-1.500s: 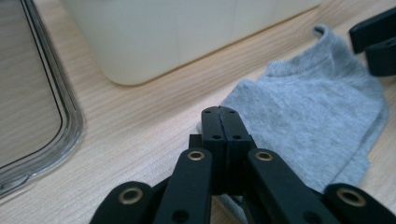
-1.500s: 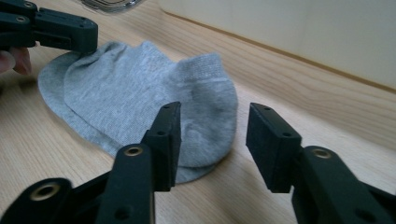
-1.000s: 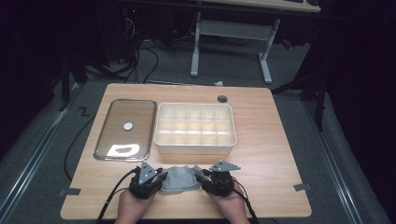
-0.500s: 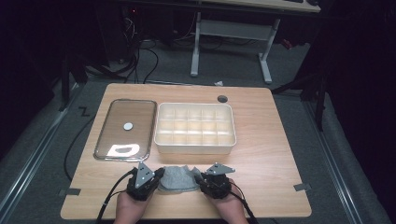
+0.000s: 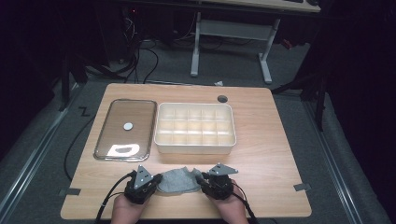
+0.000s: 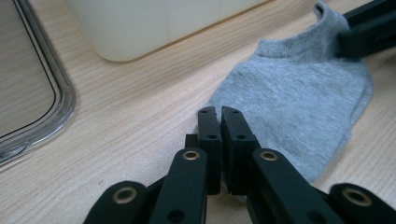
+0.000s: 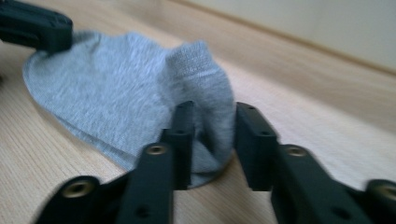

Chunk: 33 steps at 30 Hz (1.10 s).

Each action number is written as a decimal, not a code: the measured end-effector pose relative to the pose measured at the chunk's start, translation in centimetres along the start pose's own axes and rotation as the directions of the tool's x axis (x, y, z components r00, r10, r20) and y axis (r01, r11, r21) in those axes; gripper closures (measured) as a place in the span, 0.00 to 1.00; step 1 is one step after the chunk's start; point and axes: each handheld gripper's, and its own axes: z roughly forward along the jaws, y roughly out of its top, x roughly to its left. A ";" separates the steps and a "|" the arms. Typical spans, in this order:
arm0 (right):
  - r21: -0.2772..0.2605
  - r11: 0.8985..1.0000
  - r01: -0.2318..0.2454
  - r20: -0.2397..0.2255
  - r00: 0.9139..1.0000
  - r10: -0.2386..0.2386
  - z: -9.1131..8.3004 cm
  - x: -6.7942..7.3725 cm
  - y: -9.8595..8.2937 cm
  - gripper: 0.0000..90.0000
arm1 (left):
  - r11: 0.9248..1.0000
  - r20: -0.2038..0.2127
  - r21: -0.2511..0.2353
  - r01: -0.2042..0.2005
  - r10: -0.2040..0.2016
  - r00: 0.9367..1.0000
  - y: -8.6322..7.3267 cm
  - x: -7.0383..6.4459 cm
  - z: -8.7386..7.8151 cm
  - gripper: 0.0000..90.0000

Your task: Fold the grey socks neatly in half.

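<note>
While the grey sock [image 5: 178, 180] lies flat on the table [image 5: 271, 154] at 6 o'clock from the divided storage box [image 5: 194, 128], you have a gripper at each end of it. Your left gripper [image 6: 219, 122] sits at the sock's 9 o'clock end with its jaws brought together; in the left gripper view they meet at the fabric's edge, and I judge they pinch it, though the cloth between them is hidden. Your right gripper [image 7: 211, 133] is at the 3 o'clock end, jaws parted a little with the raised cuff fold standing between them, not yet squeezed.

The step in hand looks like taking hold of both ends so you can fold or lift the sock. Next, close the right jaws fully on that cuff fold, making sure both layers are caught. Then raise both ends evenly; pull too hard apart and the thin knit could slip out of one side. The clear lid [image 5: 125, 129] rests at 9 o'clock from the box, well apart from your work.
</note>
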 end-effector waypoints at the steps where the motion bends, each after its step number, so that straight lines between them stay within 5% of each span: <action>1: -0.008 1.000 0.007 0.006 1.000 -0.007 -0.4 0.0 0.0 0.90 | 1.000 0.002 0.007 -0.003 0.003 1.000 0.0 0.0 0.1 0.97; 3: -0.020 1.000 0.006 0.004 1.000 -0.006 -1.0 -0.1 0.1 0.96 | 1.000 0.003 0.009 0.001 -0.001 1.000 -0.1 -0.1 0.2 0.97; 8: -0.075 0.997 0.027 0.027 0.999 -0.025 -2.3 0.4 0.5 0.94 | 1.000 0.003 -0.004 0.010 -0.010 1.000 0.0 -0.2 0.1 0.97; 11: -0.038 0.999 0.012 -0.024 1.000 -0.013 -2.5 0.6 0.3 0.92 | 1.000 0.001 -0.010 0.018 -0.018 1.000 0.0 -0.2 0.0 0.96; 18: 0.013 1.000 -0.014 -0.012 1.000 0.014 -1.0 0.1 -0.3 0.74 | 1.000 -0.001 -0.024 0.019 -0.019 1.000 -0.1 -0.1 -0.2 0.92; 22: 0.033 0.999 -0.014 -0.020 1.000 0.015 0.3 0.3 -0.5 0.72 | 0.998 -0.028 -0.054 0.009 -0.011 1.000 0.1 -0.5 -0.5 0.71; 25: 0.036 0.999 -0.010 -0.018 1.000 0.011 0.5 0.4 -0.4 0.78 | 0.997 0.057 -0.076 0.027 -0.022 0.998 1.1 -1.5 -0.7 0.77; 26: 0.036 0.999 -0.010 -0.018 1.000 0.011 0.5 0.4 -0.4 0.78 | 0.997 0.057 -0.076 0.027 -0.022 0.998 1.1 -1.5 -0.7 0.79; 27: 0.035 0.999 0.003 -0.020 1.000 -0.002 0.5 0.6 -0.4 0.82 | 0.998 0.090 -0.064 0.007 -0.002 0.996 2.0 -2.7 0.0 0.82; 30: 0.045 0.999 0.000 -0.031 1.000 0.002 0.5 0.6 -0.3 0.86 | 0.999 0.076 -0.007 -0.043 0.044 0.996 2.6 -4.3 2.0 0.87; 33: 0.041 0.999 -0.017 -0.047 0.999 0.019 0.5 0.5 -0.4 0.92 | 0.998 0.034 0.045 -0.048 0.046 0.998 2.4 -4.3 3.3 0.95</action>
